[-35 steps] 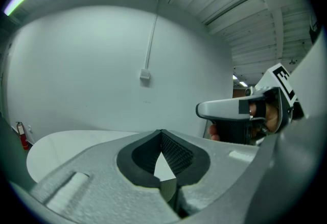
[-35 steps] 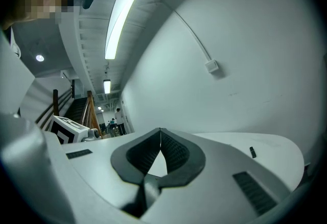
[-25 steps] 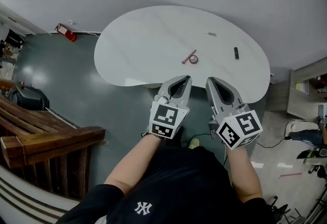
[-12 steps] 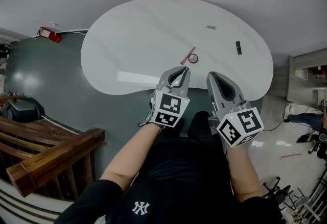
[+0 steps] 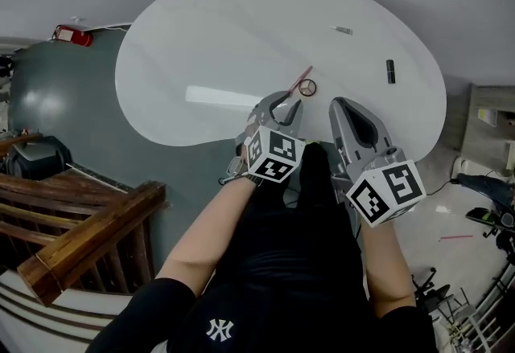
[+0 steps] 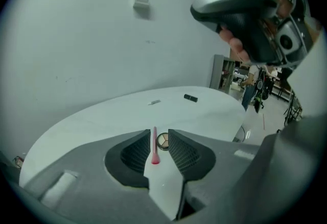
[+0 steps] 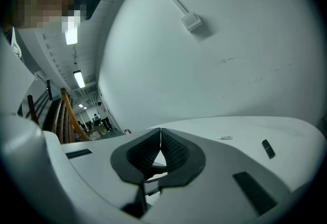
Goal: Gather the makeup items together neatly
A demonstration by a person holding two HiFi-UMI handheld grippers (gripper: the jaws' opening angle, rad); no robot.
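Observation:
On the white kidney-shaped table (image 5: 209, 38) a pink brush (image 5: 299, 80) lies beside a round compact (image 5: 306, 88). A black tube (image 5: 390, 71) and a small silver stick (image 5: 341, 30) lie farther right and back. My left gripper (image 5: 283, 104) hovers at the near table edge, just short of the brush. Its jaws have just been opening and stand open with nothing gripped. The left gripper view shows the brush (image 6: 154, 146) and compact (image 6: 163, 140) on the table beyond the gap. My right gripper (image 5: 339, 104) is shut and empty, its tips (image 7: 160, 131) closed together.
A red fire extinguisher (image 5: 71, 35) lies on the grey-green floor at the left. A wooden stair railing (image 5: 88, 239) runs along the lower left. A white wall rises behind the table. Cables and gear clutter the floor at right (image 5: 483, 211).
Both grippers have moved forward and down toward the table's near edge. The left jaws have gone from shut to open, while the right jaws stay shut.

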